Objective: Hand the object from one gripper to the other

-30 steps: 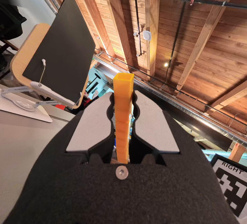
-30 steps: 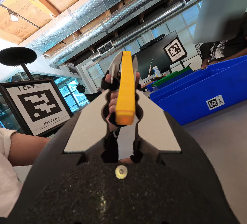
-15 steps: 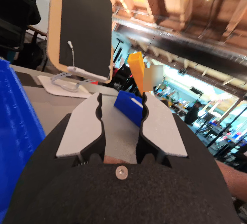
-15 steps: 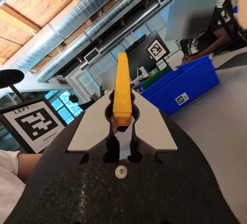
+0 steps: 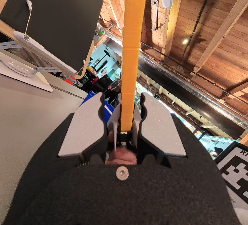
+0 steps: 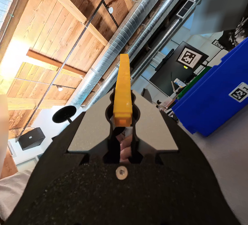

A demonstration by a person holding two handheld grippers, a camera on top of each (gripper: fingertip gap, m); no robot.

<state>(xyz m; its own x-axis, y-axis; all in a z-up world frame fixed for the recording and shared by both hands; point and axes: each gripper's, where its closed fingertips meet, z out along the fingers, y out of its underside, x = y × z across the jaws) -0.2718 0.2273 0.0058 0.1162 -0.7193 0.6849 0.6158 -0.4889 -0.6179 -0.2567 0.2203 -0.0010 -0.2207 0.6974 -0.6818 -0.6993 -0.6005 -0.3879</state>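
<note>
The object is a long orange square bar (image 5: 132, 44). In the right wrist view my right gripper (image 6: 122, 91) is shut on the bar (image 6: 122, 84) near its close end, and the bar points up and away toward the ceiling. In the left wrist view my left gripper (image 5: 122, 95) is open. Its grey fingers (image 5: 85, 128) stand either side of the bar without touching it. The right gripper (image 5: 127, 106) shows there between and below them, clamped on the bar's lower end, with a hand behind it.
A grey table (image 5: 33, 118) lies to the left, with a dark board on a white stand (image 5: 53, 17). A framed marker sign (image 5: 234, 175) stands at the right. Blue bins (image 6: 208, 104) sit on the table (image 6: 221, 158) to the right. A person (image 6: 234, 34) is behind them. The tips of both grippers are at nearly the same place.
A second ago my left gripper held the bar with the right open around it. The right shut on it, the left let go and swung away, and now stands open around the bar.
</note>
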